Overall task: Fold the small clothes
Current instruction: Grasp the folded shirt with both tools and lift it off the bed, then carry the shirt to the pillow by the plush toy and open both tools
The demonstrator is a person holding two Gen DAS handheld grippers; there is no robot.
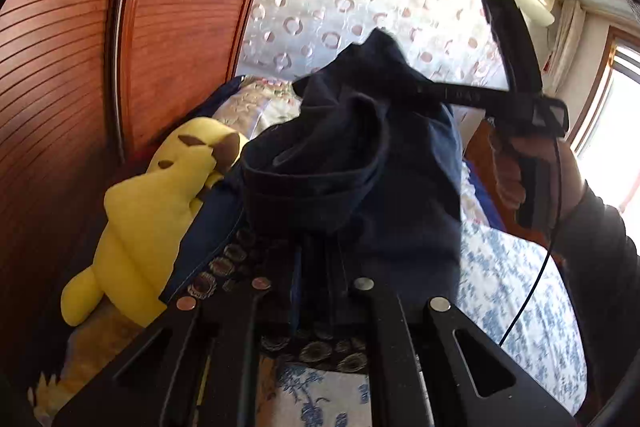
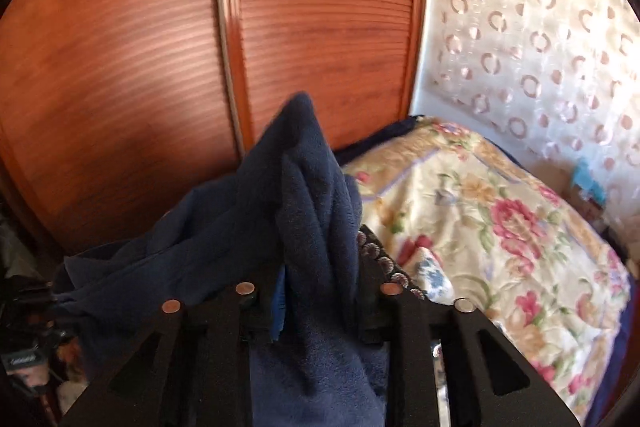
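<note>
Soft, matt navy knit garment [image 2: 320, 195] against a glossy ribbed wooden wardrobe door [image 2: 320, 7] — a plush yellow toy [image 1: 152, 211] (fleecy) beside a satiny floral quilt [image 2: 500, 227].

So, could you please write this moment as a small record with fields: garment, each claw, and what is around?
garment: dark navy cloth, bunched, lifted off the bed
left claw: shut on the navy cloth
right claw: cloth lies between its fingers; grip cannot be told
right hand: holds the claw's handle
bed: blue floral sheet, flowered quilt
nearby: yellow plush toy by the wooden wardrobe
</note>
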